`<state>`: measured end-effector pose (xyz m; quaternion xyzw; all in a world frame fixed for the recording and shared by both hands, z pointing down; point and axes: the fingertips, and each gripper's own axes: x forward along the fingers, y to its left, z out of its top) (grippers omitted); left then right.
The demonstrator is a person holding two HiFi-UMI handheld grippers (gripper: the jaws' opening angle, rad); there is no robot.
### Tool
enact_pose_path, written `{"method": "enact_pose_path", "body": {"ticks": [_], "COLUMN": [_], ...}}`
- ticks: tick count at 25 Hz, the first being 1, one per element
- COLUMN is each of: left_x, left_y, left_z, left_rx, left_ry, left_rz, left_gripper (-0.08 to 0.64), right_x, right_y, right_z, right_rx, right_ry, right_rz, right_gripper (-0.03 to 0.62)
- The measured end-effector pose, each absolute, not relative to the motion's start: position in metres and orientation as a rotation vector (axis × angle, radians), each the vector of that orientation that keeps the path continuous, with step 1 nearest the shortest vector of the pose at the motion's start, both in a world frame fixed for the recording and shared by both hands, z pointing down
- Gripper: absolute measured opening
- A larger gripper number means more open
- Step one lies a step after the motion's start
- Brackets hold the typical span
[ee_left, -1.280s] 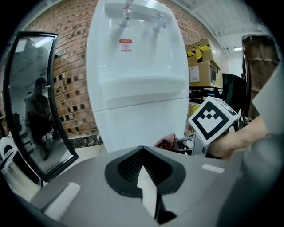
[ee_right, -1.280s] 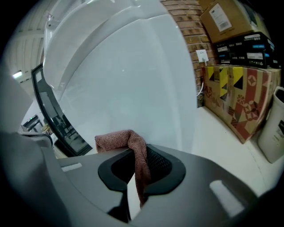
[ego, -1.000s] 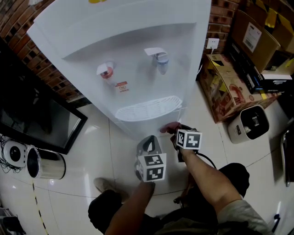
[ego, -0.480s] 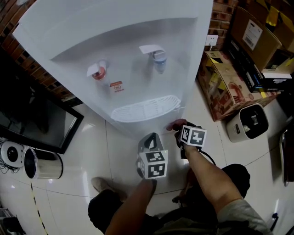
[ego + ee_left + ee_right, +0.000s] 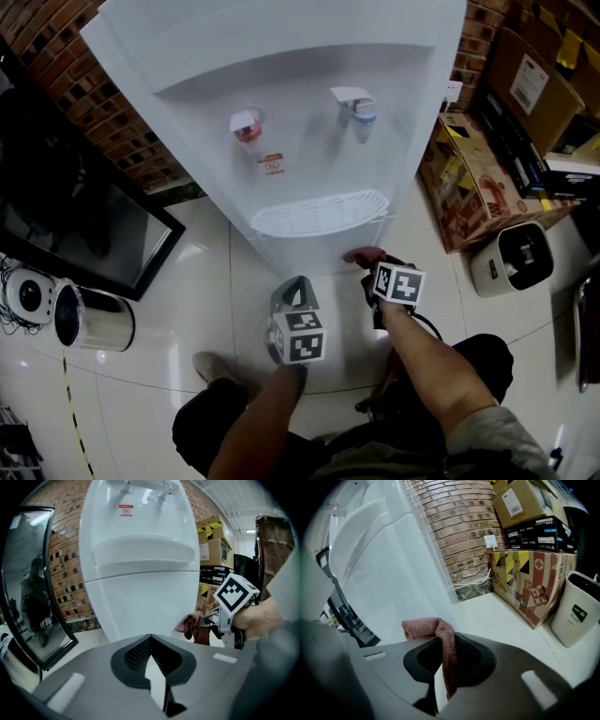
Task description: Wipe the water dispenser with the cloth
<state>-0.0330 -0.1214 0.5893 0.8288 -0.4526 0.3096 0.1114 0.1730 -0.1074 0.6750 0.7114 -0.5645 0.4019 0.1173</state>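
Observation:
The white water dispenser (image 5: 309, 56) stands ahead, with a red tap (image 5: 247, 125), a blue tap (image 5: 359, 105) and a drip tray (image 5: 323, 214). My right gripper (image 5: 375, 267) is shut on a reddish-brown cloth (image 5: 364, 255), which rests against the dispenser's lower front, just below the tray's right end. In the right gripper view the cloth (image 5: 440, 634) hangs folded between the jaws of that gripper (image 5: 440, 644), beside the dispenser panel (image 5: 389, 588). My left gripper (image 5: 292, 292) hovers to the left of it, shut and empty, pointing at the lower panel (image 5: 140, 597). The left gripper view also shows the cloth (image 5: 189, 623).
A black-framed glass panel (image 5: 84, 234) leans at the left, with a steel canister (image 5: 94, 328) on the tiled floor. At the right, cardboard boxes (image 5: 478, 178) and a white bin (image 5: 520, 258) stand by the brick wall. A shoe (image 5: 220, 368) is below.
The head view has shifted, so the dispenser now sits further right in it. My left gripper has drifted a little left, away from the right one. The right gripper keeps the cloth at the same spot.

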Motion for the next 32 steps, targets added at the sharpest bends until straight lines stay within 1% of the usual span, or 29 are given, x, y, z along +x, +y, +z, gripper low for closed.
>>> {"method": "enact_pose_path", "body": {"ticks": [4, 11, 18, 21, 25, 29, 32], "left_x": [-0.085, -0.182, -0.216, -0.228, -0.236, -0.222, -0.203], "left_y": [-0.127, -0.122, -0.120, -0.118, -0.119, -0.124, -0.127], "left_z": [0.595, 0.621, 0.616, 0.618, 0.621, 0.621, 0.623], "left_rx": [2.351, 2.143, 2.116, 2.106, 2.074, 2.103, 2.140], "left_ry": [-1.424, -1.585, -1.640, -1.640, -1.645, -1.622, -1.593], "left_rz": [0.872, 0.815, 0.772, 0.777, 0.763, 0.766, 0.781], "left_gripper": [0.000, 0.000, 0.000, 0.000, 0.000, 0.000, 0.000], "right_x": [0.132, 0.032, -0.054, -0.067, -0.065, -0.060, -0.041], "right_y": [-0.115, -0.132, -0.147, -0.164, -0.179, -0.178, -0.172], "right_z": [0.675, 0.690, 0.724, 0.735, 0.747, 0.748, 0.746], "right_rx": [1.991, 1.761, 1.578, 1.613, 1.675, 1.675, 1.710], "right_ry": [-1.737, -1.913, -1.969, -1.952, -1.908, -1.905, -1.885], "right_rz": [1.167, 1.186, 1.207, 1.256, 1.298, 1.279, 1.275], "right_gripper": [0.058, 0.058, 0.058, 0.058, 0.058, 0.058, 0.058]}}
